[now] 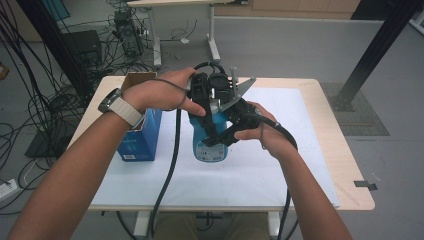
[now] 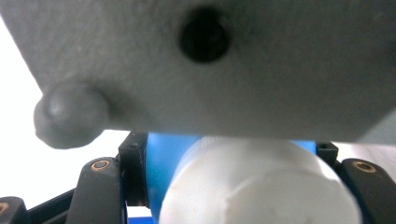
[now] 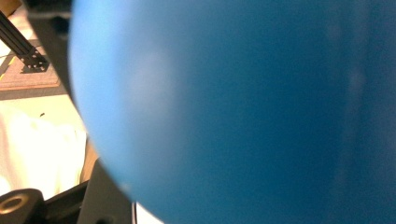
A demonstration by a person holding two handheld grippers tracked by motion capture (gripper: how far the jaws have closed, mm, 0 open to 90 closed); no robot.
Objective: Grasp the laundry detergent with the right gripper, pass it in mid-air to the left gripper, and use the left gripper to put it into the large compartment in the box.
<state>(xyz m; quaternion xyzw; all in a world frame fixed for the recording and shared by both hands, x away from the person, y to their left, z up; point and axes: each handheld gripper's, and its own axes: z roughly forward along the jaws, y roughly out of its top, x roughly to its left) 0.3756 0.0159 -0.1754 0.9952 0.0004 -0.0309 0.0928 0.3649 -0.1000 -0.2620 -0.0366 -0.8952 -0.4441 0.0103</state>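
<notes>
A blue bottle (image 1: 210, 146) with a label stands upright on the white mat (image 1: 280, 170). My left gripper (image 1: 216, 106) comes in from the left at the bottle's top and is shut on its white cap (image 2: 261, 186), which sits between the two black fingertips (image 2: 133, 151). My right gripper (image 1: 218, 140) reaches in from the right and is shut on the bottle's blue body (image 3: 243, 107), which presses close to its camera. The right gripper's grey plate (image 2: 243, 70) hangs just over the cap. In the high view the cap is hidden under the grippers.
An open blue carton (image 1: 142, 132) stands on the mat just left of the bottle, under my left wrist. The mat covers most of the wooden table (image 1: 350, 165). Cables trail off the front edge. Beyond the table are floor cables and another desk (image 1: 165, 10).
</notes>
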